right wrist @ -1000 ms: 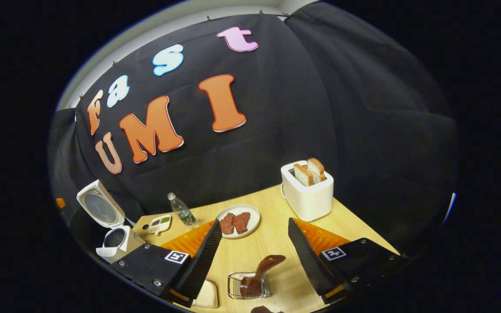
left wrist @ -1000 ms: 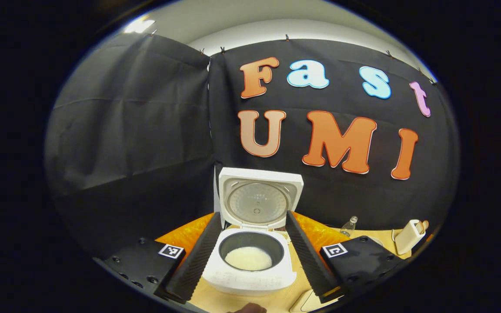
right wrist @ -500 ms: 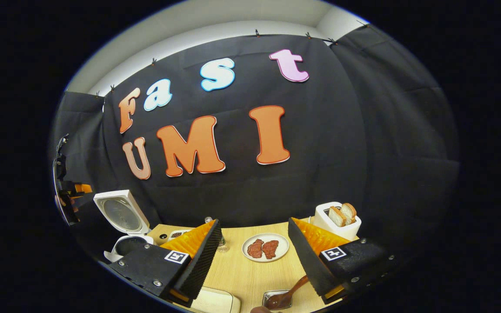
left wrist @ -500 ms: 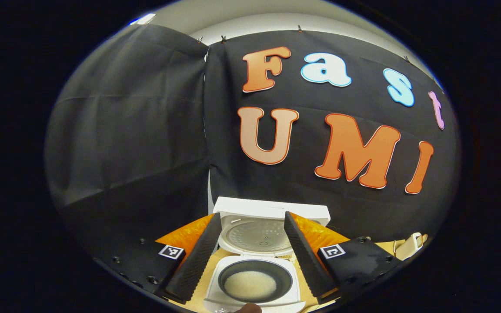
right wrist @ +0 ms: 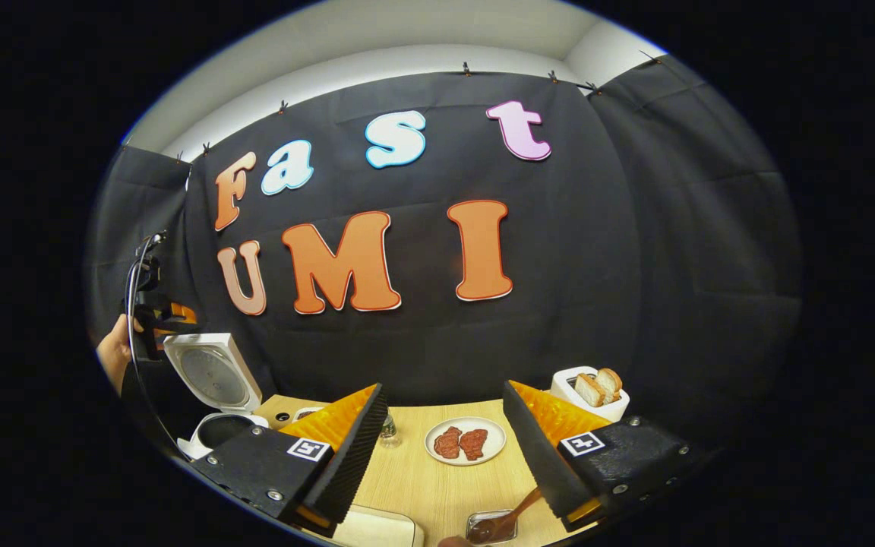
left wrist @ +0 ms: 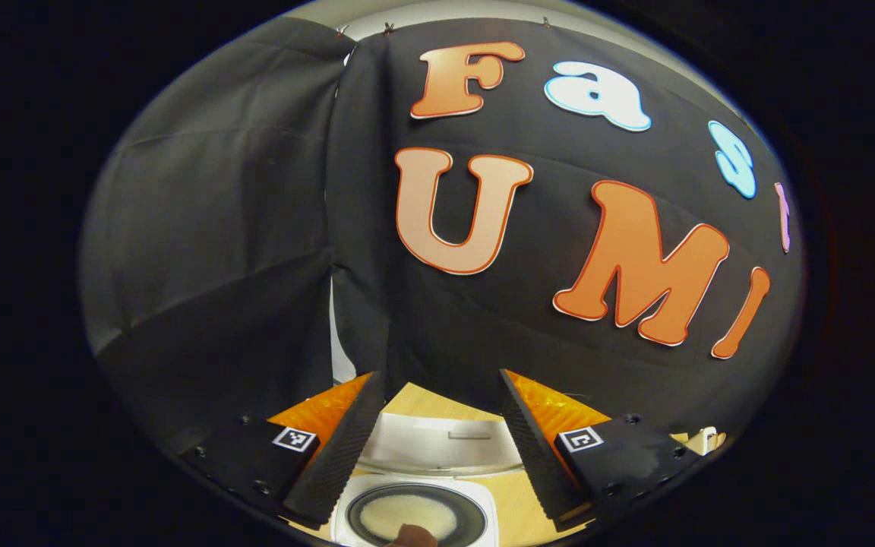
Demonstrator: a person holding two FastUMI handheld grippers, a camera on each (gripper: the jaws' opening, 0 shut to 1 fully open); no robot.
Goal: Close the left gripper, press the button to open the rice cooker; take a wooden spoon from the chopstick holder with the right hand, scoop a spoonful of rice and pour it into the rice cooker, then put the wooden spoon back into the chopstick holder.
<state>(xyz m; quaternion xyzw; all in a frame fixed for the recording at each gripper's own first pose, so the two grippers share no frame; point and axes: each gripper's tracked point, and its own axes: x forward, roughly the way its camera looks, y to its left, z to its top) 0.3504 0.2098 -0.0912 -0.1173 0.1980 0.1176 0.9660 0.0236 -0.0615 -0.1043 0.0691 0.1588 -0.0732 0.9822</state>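
While the rice cooker (left wrist: 415,513) stands open below your left tongs (left wrist: 437,444), with its lid (left wrist: 445,452) tipped back toward the black cloth wall (left wrist: 217,251) and white rice (left wrist: 405,517) lying in the dark inner pot, those tongs are spread wide with nothing between the fingers (left wrist: 335,463). In the right gripper view you can see the same rice cooker (right wrist: 213,399) at the far left of the bench (right wrist: 437,486), lid upright, and just behind it the left tongs (right wrist: 153,315) held in a hand (right wrist: 115,353) above the cooker. Your right tongs (right wrist: 445,448) are also released, fingers well apart and gripping nothing. To the right of the cooker, along the bench, stand a small bottle (right wrist: 387,429), partly hidden behind your right tongs' finger, then a plate (right wrist: 465,441) with two pieces of meat, then a white toaster (right wrist: 589,391) with bread slices sticking up. Nearer you than the plate, the wooden spoon (right wrist: 506,518) leans in the metal chopstick holder (right wrist: 491,526), its handle slanting up toward one finger of your right tongs; whether they touch is unclear.
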